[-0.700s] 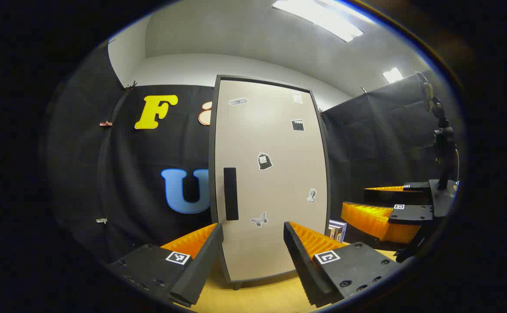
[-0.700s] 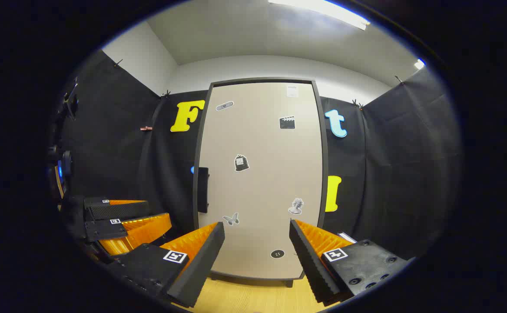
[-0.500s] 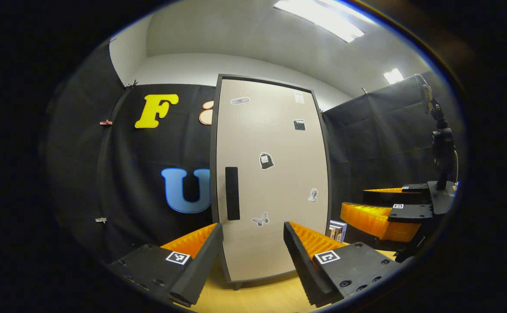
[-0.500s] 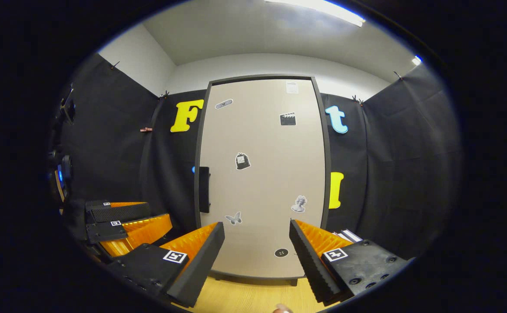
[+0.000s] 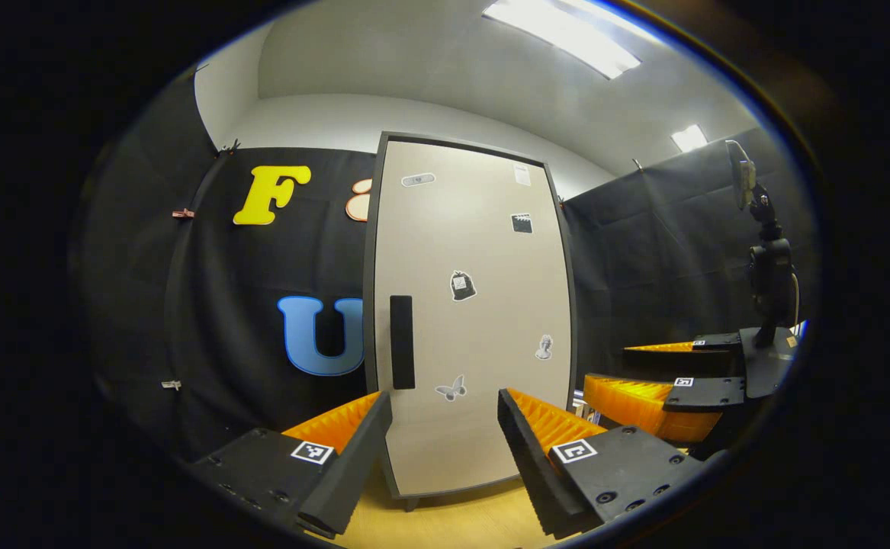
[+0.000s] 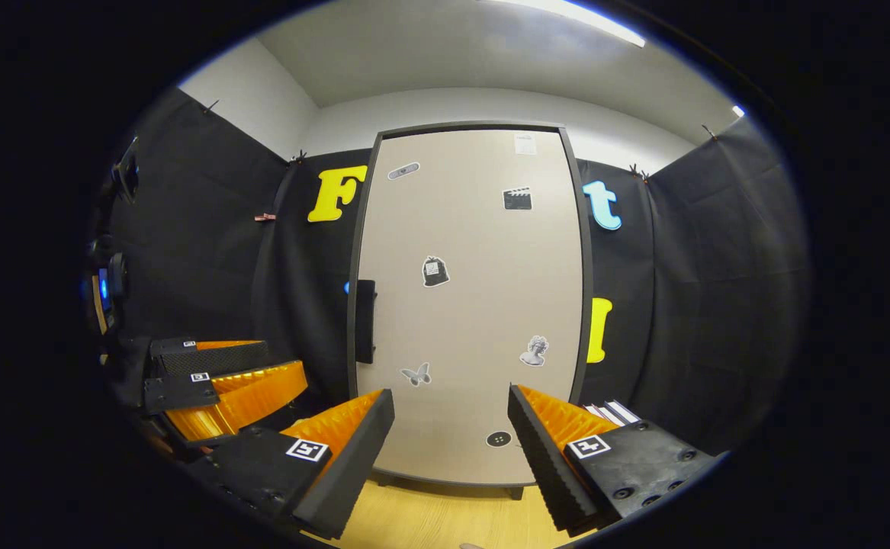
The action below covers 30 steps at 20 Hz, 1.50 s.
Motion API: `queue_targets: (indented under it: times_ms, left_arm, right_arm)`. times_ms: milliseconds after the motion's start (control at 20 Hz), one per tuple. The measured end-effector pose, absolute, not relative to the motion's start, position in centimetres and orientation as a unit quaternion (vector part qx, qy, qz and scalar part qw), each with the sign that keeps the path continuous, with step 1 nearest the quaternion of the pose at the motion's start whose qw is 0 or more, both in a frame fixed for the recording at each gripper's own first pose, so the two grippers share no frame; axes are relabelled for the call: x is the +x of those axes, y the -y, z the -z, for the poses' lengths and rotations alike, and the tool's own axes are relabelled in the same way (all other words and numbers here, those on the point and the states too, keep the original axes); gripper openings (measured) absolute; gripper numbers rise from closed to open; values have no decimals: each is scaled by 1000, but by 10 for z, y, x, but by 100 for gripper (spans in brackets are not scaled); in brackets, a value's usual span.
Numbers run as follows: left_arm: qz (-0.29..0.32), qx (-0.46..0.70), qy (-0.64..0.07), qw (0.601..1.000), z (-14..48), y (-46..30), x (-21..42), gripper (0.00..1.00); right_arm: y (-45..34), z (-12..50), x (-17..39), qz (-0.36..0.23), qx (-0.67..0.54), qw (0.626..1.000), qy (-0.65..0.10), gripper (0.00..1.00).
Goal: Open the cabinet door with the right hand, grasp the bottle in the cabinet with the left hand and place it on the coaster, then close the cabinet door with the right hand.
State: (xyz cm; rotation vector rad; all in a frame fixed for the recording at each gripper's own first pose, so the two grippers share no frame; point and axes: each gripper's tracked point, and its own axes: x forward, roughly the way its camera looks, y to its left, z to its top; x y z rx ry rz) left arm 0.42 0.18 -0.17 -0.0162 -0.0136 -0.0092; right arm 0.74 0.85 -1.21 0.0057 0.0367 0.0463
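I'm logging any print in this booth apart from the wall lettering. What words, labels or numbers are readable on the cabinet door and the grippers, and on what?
No readable text.
Cabinet door: picture stickers (clapperboard, butterfly, bust) and a small white label at the top, too small to read.
Left gripper and right gripper: square coded markers, patterns only, no words.

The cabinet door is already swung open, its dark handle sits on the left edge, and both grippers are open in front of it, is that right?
Not quite: the cabinet door is shut, flush in its frame, as the right gripper view shows. The rest holds: the dark handle sits on its left edge, and the right gripper and left gripper are both open in front of it.
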Motion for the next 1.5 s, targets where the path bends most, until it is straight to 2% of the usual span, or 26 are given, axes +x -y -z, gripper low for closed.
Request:
queue_targets:
  times_ms: [200, 500, 1000, 1200, 1500]
  left_arm:
    - [0, -11, 3, 1000, 5, -5, 4, 89]
    - [-18, -13, -1, 1000, 8, -22, -1, 88]
    - [-79, -10, -16, 997, 24, -96, -28, 89]
    - [-94, -5, -23, 995, 28, -126, -35, 89]
    - [-96, 7, -30, 995, 37, -166, -37, 88]
  right_arm:
    - [-4, 4, 10, -18, 3, 1000, -3, 98]
    - [-31, -8, 19, -53, 16, 998, 13, 97]
    - [-104, -5, 79, -103, 23, 994, 10, 97]
    - [-130, -1, 113, -99, 9, 995, 17, 98]
    - [-147, 16, 166, -53, -10, 998, 12, 98]
